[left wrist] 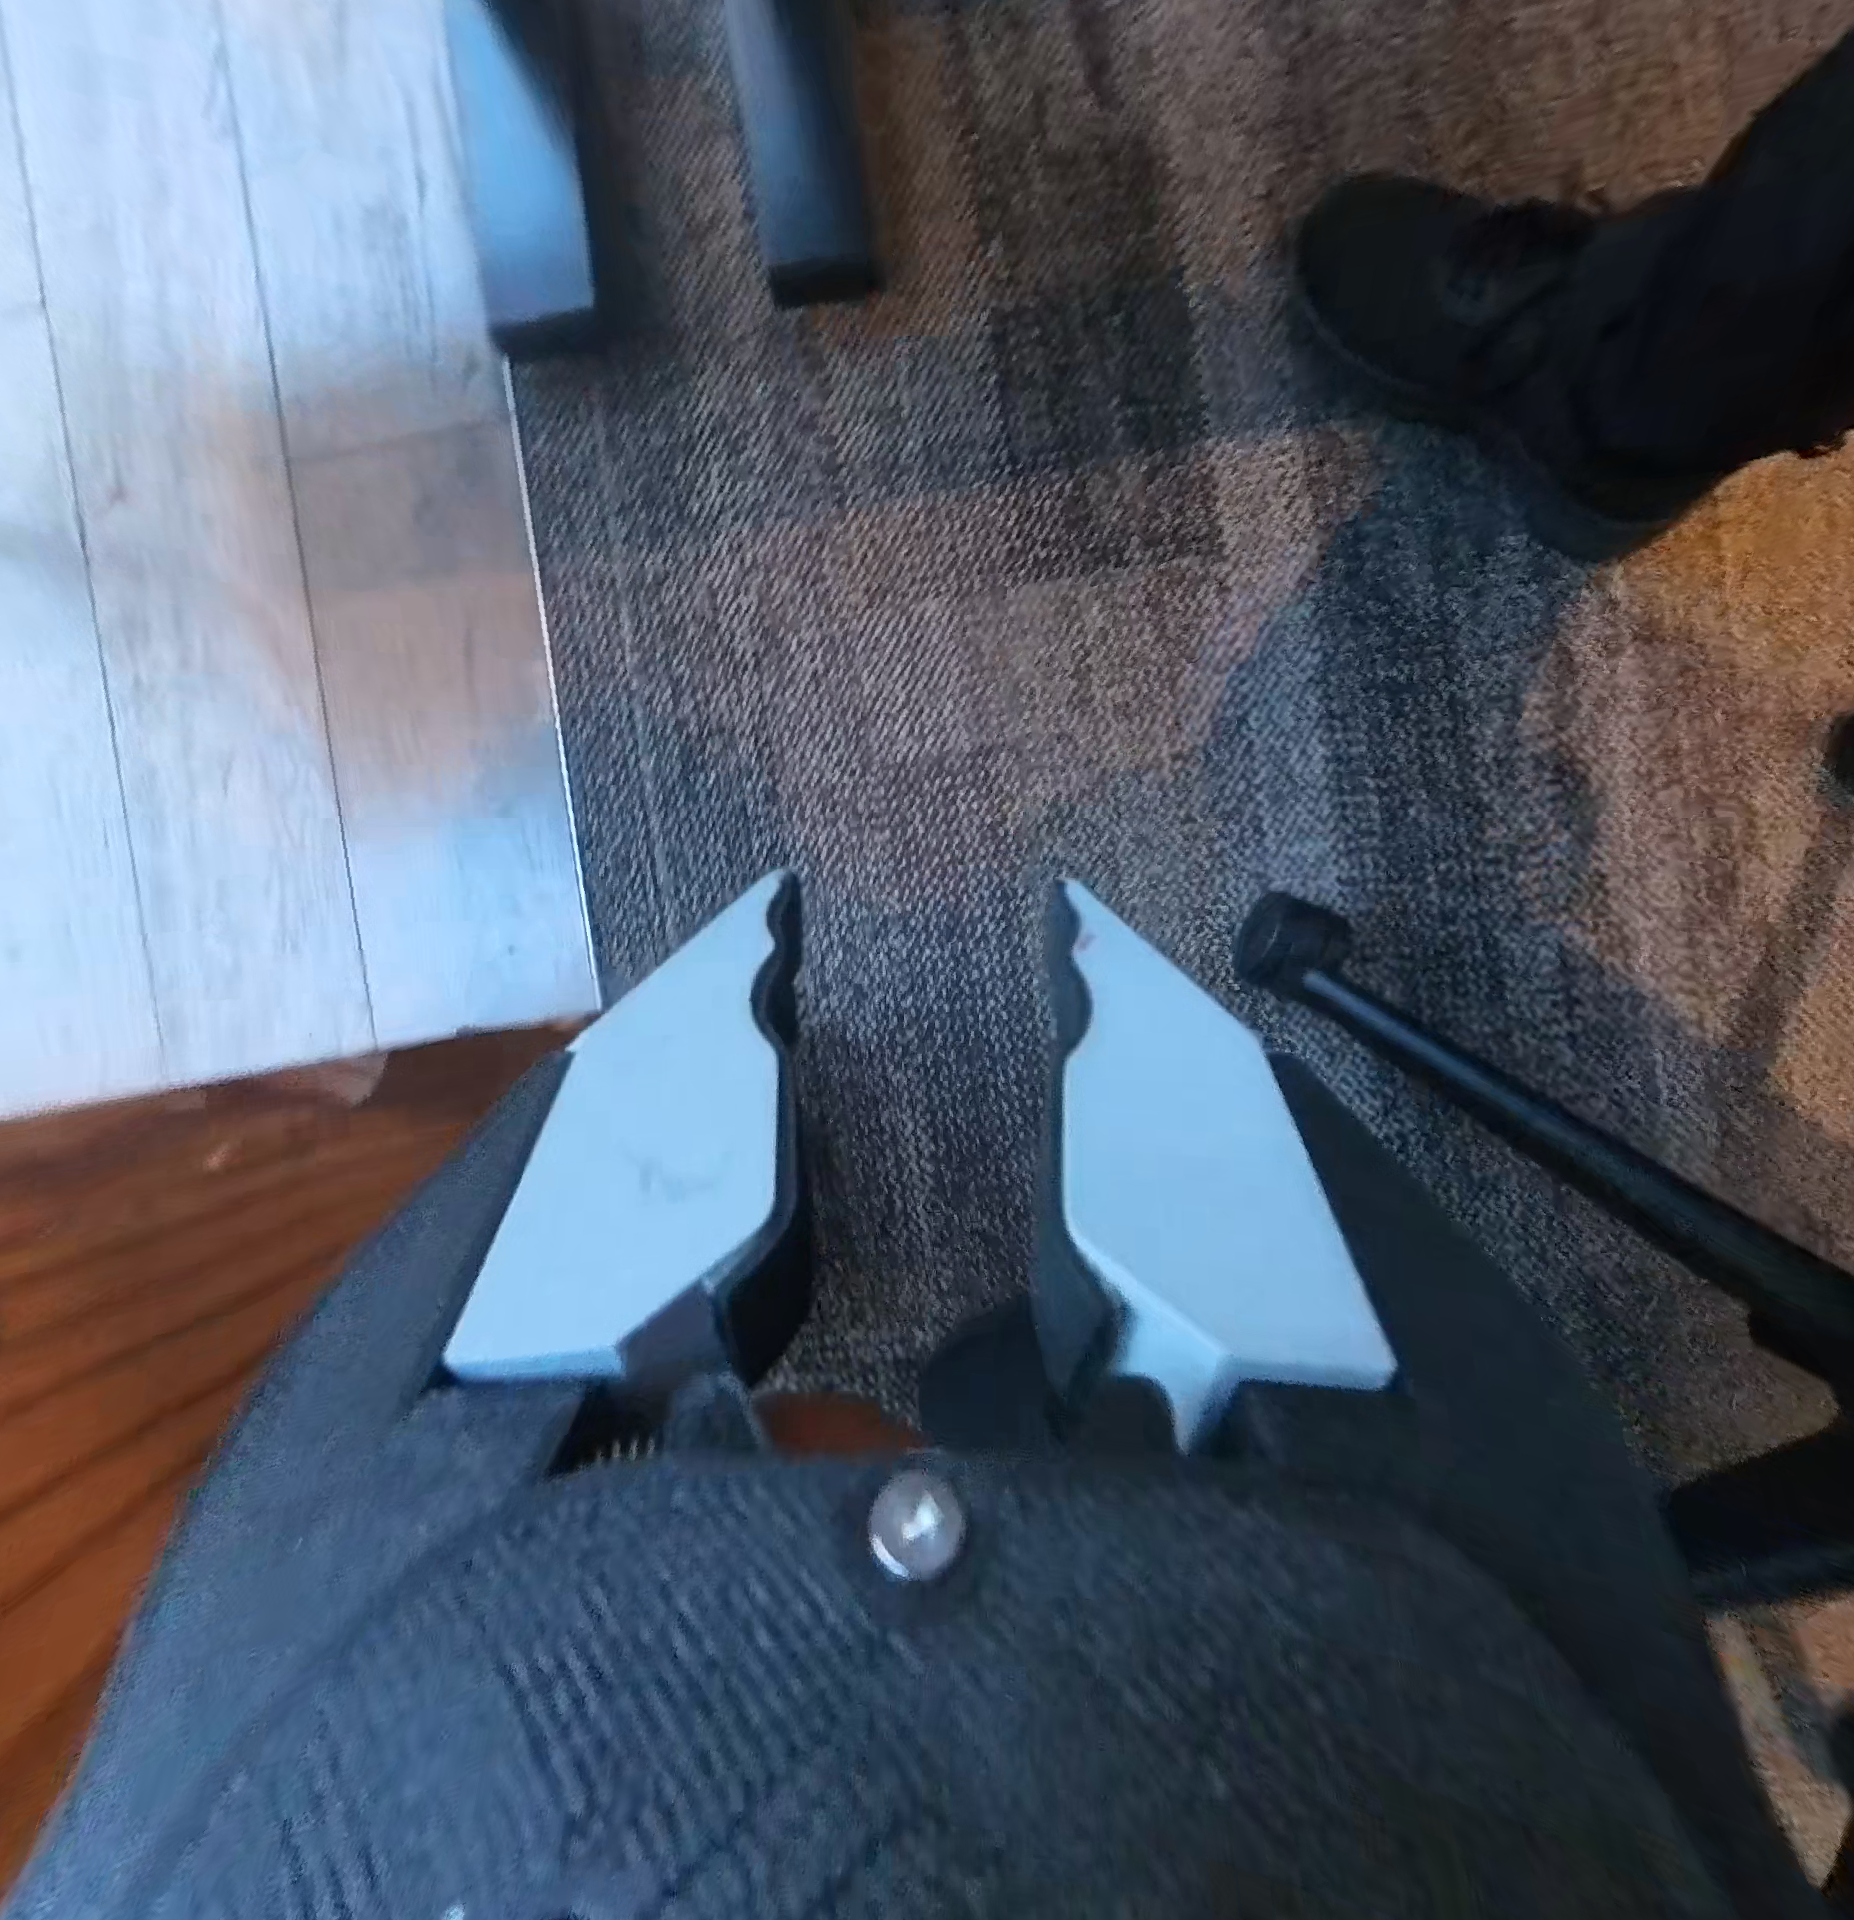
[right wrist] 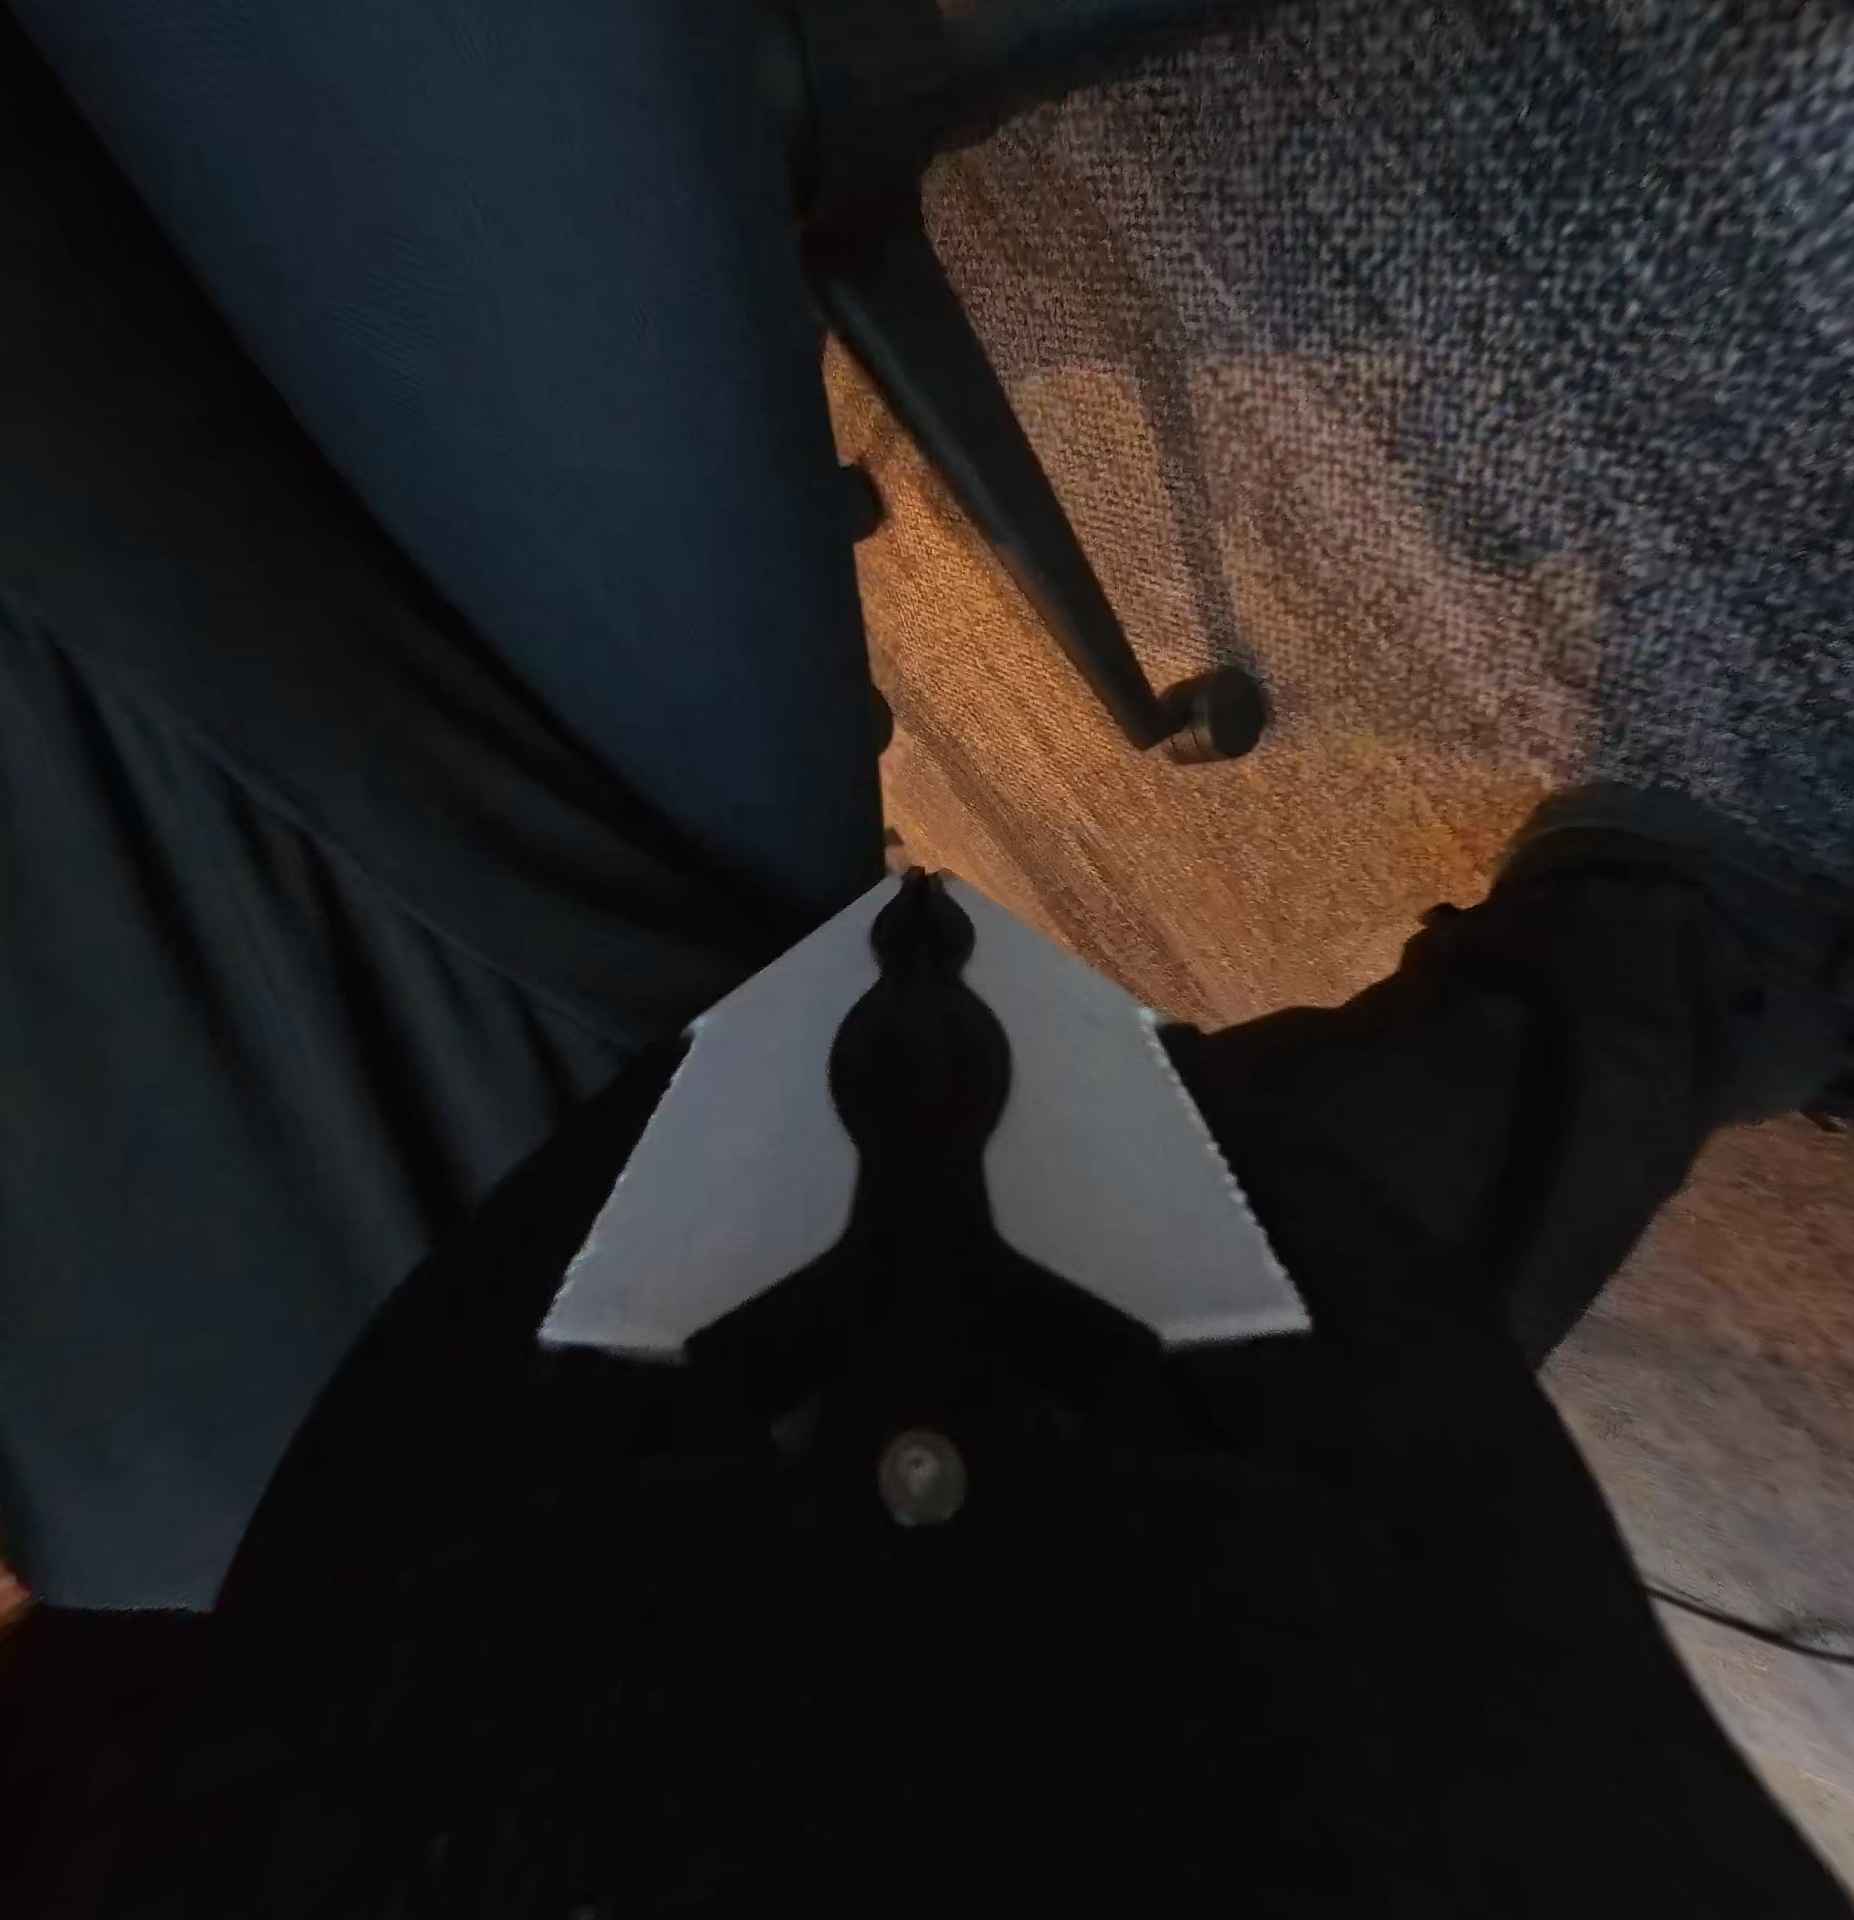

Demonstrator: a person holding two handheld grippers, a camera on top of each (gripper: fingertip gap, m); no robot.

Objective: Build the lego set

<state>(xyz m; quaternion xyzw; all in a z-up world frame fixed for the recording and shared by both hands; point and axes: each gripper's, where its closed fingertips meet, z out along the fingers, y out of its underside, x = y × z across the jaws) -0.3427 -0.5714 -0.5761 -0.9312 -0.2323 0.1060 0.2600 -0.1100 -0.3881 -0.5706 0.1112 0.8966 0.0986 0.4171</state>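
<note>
No lego pieces show in either view. My left gripper [left wrist: 923, 914] is open and empty, its grey fingers [left wrist: 653, 1143] apart, pointing down at a grey-brown carpet [left wrist: 902, 623] beyond the edge of a brown wooden table [left wrist: 123, 1299]. My right gripper [right wrist: 918, 883] is shut with the fingertips touching and nothing visible between them. It points down beside a person's dark blue trouser leg [right wrist: 435, 416] over the carpet [right wrist: 1318, 312].
A pale plank wall panel [left wrist: 227, 520] stands at left. Black furniture legs [left wrist: 809, 156] and a person's black shoe [left wrist: 1474, 291] rest on the carpet. A black chair-base leg shows in the left wrist view [left wrist: 1525, 1122] and in the right wrist view [right wrist: 1006, 499]. Dark cloth [right wrist: 1525, 1039] lies right.
</note>
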